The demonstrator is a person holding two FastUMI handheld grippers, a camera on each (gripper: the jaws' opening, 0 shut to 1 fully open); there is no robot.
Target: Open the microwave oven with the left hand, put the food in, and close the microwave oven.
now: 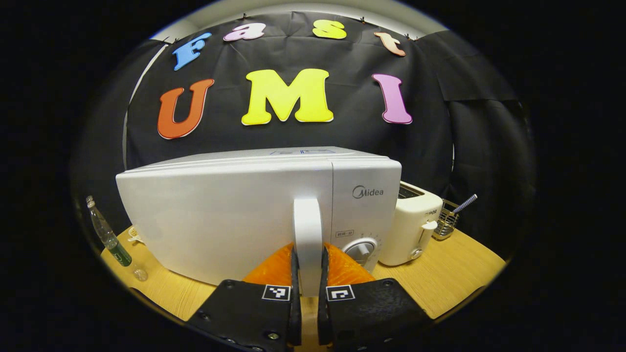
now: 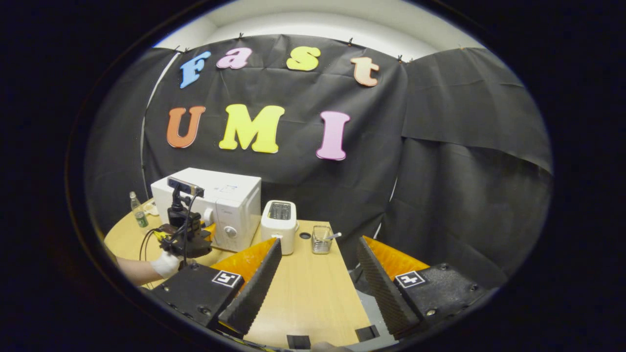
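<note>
White handle [image 1: 308,242] of the microwave oven [image 1: 254,215] sits clamped between the left gripper [image 1: 308,276] fingers at bottom centre of the left gripper view — door shut — while the right gripper [image 2: 318,274] hangs with jaws wide apart over the wooden table [image 2: 308,293], toaster [image 2: 279,225] at mid-frame beyond.

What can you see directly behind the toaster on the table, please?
Behind the toaster hangs the black cloth wall. The tabletop behind it is hidden by the toaster's body.
</note>
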